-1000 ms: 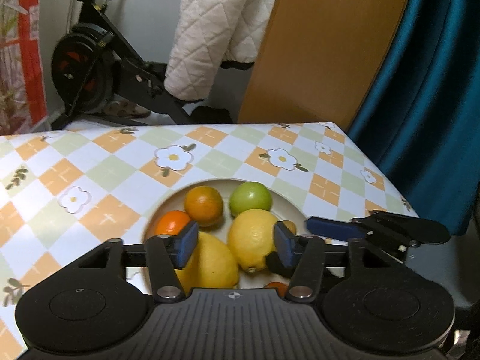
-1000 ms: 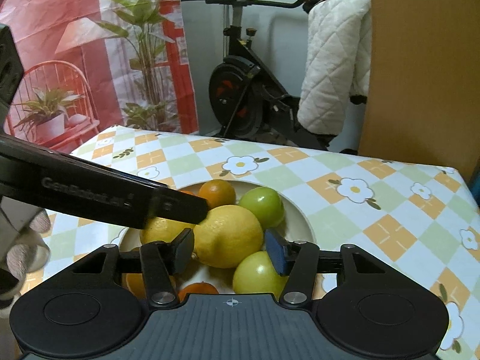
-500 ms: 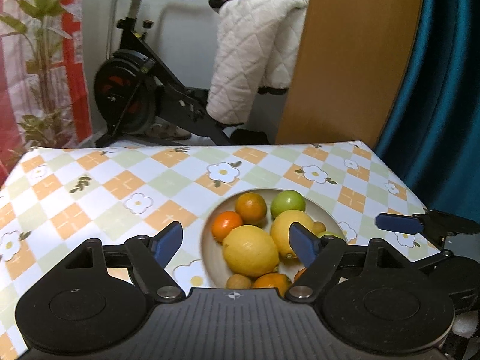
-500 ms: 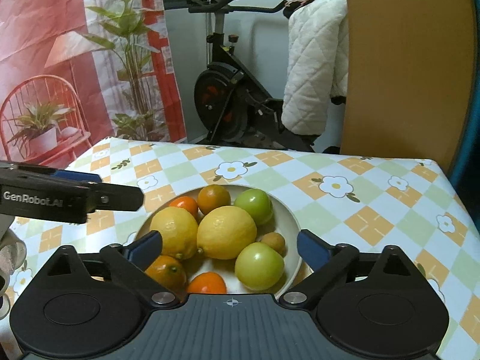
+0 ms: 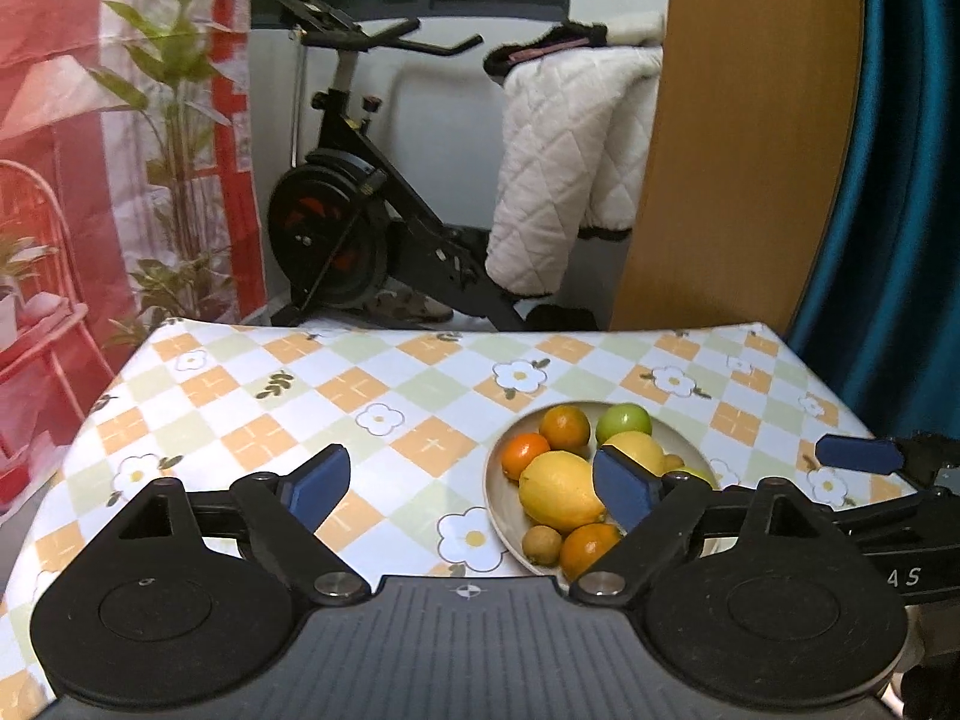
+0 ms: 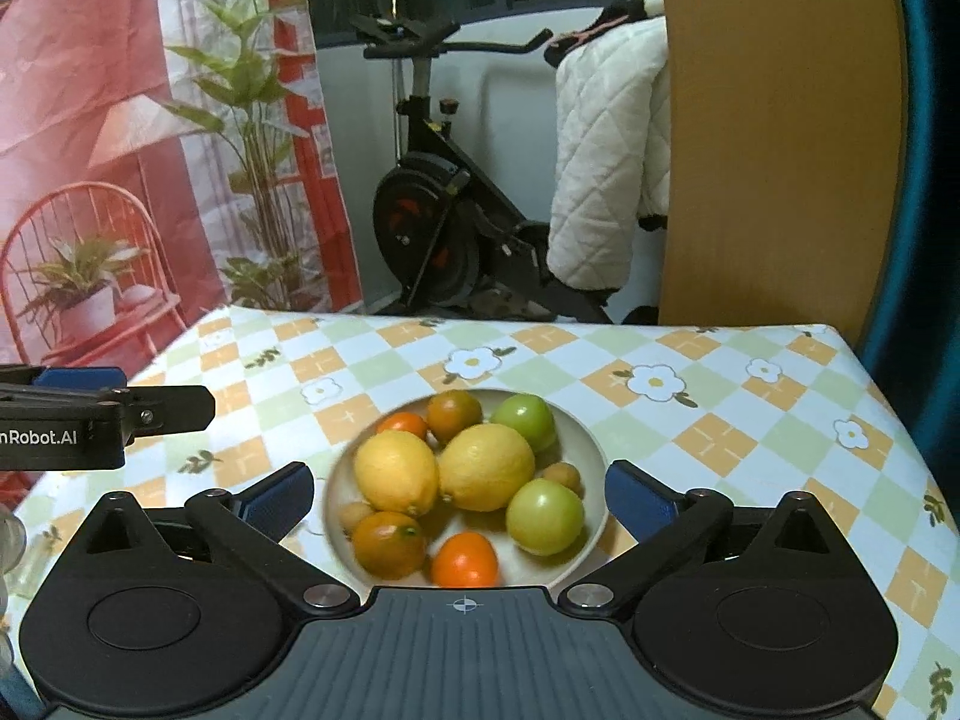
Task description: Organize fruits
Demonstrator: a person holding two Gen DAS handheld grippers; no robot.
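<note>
Opening jaws, risen above bowl (image 6: 591, 438)

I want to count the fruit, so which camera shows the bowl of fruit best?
The right wrist view: the bowl of fruit sits centred between the opening jaws, nearly its whole rim and every fruit visible, though slightly blurred. In the left wrist view the bowl lies off to the right, its near-right part hidden behind the gripper's finger.

A pale round bowl (image 6: 591, 450) sits on the checkered worktop (image 6: 720, 420), holding two lemons (image 6: 396, 471) side by side, two green fruits (image 6: 545, 516), several oranges (image 6: 465, 561) and small brown fruits (image 6: 563, 476).
</note>
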